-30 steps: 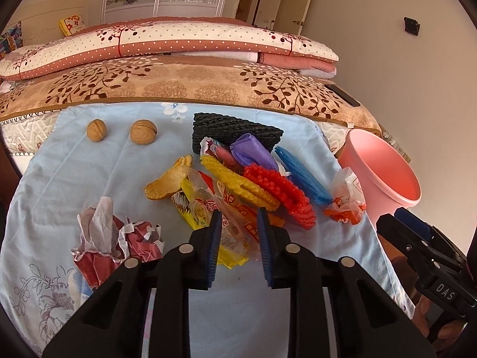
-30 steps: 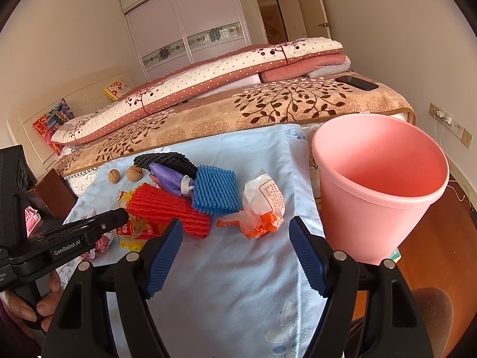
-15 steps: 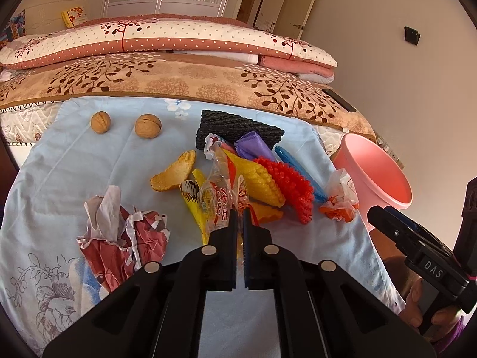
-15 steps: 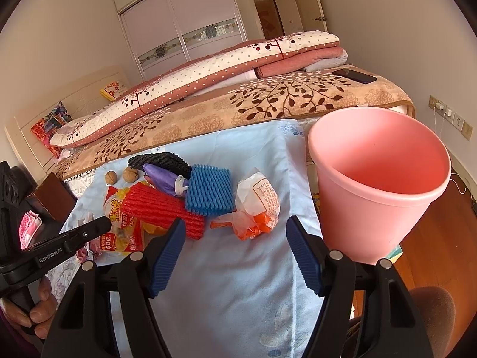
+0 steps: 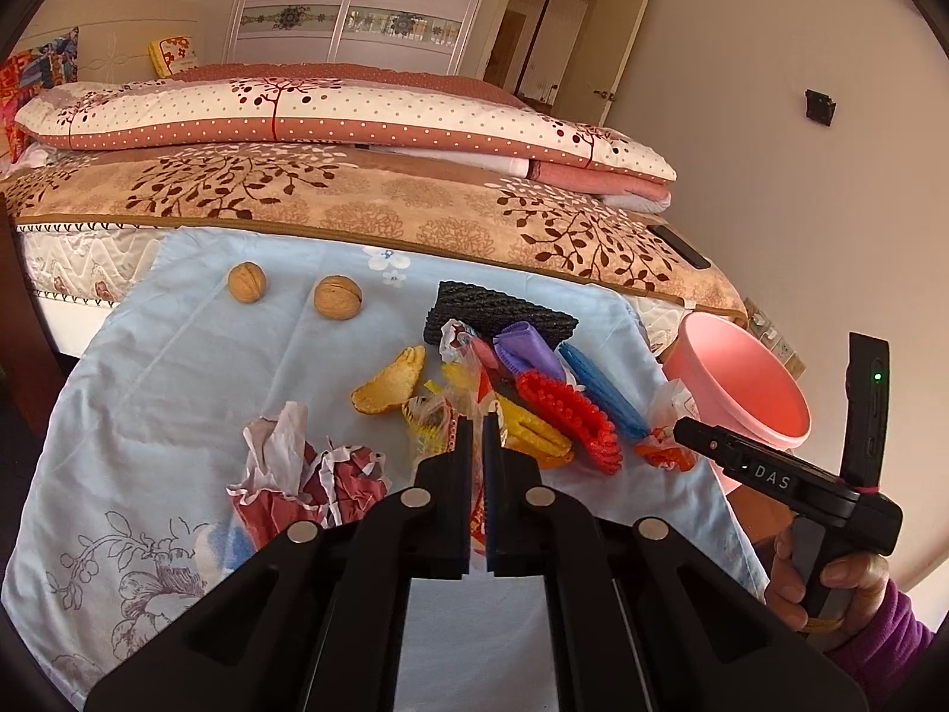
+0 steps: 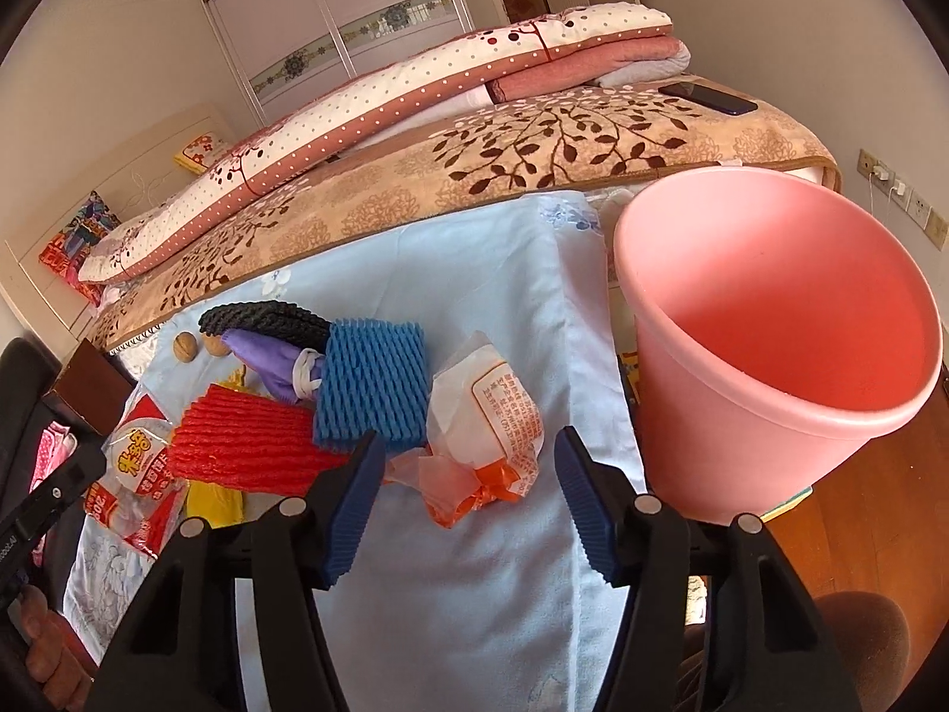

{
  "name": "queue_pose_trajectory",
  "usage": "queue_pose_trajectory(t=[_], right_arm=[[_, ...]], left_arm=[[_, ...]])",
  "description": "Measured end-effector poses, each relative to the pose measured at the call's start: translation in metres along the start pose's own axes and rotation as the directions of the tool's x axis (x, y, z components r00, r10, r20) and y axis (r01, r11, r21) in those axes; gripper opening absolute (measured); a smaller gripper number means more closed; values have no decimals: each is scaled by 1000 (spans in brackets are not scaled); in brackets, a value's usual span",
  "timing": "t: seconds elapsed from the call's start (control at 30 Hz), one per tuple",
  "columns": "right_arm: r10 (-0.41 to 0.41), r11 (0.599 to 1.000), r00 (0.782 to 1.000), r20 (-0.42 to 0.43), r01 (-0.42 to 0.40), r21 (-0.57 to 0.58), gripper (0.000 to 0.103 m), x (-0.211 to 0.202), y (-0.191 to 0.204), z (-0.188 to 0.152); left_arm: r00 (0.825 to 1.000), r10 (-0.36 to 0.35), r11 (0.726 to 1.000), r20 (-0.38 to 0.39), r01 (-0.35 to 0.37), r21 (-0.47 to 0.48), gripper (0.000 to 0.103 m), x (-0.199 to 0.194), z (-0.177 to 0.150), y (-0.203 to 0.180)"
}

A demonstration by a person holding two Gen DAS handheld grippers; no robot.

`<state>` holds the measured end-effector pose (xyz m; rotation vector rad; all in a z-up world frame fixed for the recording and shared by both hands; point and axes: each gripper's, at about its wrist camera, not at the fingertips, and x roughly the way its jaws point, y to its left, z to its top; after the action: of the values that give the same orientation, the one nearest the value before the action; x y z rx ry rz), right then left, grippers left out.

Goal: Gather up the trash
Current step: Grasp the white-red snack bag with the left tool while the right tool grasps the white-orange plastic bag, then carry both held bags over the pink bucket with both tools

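My left gripper (image 5: 477, 424) is shut on a clear red-and-yellow snack wrapper (image 5: 436, 415) and holds it lifted off the blue cloth; the wrapper also shows in the right wrist view (image 6: 139, 474). My right gripper (image 6: 465, 457) is open, its jaws on either side of a white-and-orange wrapper (image 6: 486, 415), not touching it. Red (image 6: 249, 445), blue (image 6: 373, 380), black (image 6: 267, 317) and yellow (image 5: 537, 430) foam nets and a purple bag (image 6: 267, 365) lie in a pile. The pink bin (image 6: 771, 344) stands to the right of the cloth.
Crumpled red-and-white paper (image 5: 302, 474), a yellow peel (image 5: 388, 382) and two walnuts (image 5: 246, 282) (image 5: 337, 296) lie on the blue cloth (image 5: 178, 368). A bed with a brown leaf blanket (image 5: 356, 196) is behind. A phone (image 6: 709, 98) lies on the bed.
My left gripper closed on the snack wrapper and lifted it up and back. My right gripper moved forward toward the white-and-orange wrapper and stayed open.
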<state>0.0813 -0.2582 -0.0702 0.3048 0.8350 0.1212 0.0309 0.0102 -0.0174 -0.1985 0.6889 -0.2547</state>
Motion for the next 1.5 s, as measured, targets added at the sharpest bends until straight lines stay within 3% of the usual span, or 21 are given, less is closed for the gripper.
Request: queue_pose_trajectory(t=[0.03,0.17,0.63,0.9,1.13,1.5], right_arm=[[2,1000,1000,-22,-2,3,48,5,-1,0],[6,1000,999,-33,-6,-8,40,4,0,-3],[89,995,994,60,-86,-58,39,-54,17,-18],[92,996,988,121,-89,-30,39,-80,3,-14],[61,998,985,163,-62,0,39,-94,-18,-4],[-48,995,972,230,27,92,39,-104,-77,17]], left_arm=[[1000,2,1000,2,-2,-5,3,-1,0,2],[1000,6,1000,7,-5,-24,3,-6,2,6],[997,-19,1000,79,18,8,3,-29,22,-14],[992,-49,998,113,43,53,3,-36,37,-38],[987,-126,988,100,115,106,3,-24,50,-73],[965,-261,943,32,247,222,3,25,63,-157]])
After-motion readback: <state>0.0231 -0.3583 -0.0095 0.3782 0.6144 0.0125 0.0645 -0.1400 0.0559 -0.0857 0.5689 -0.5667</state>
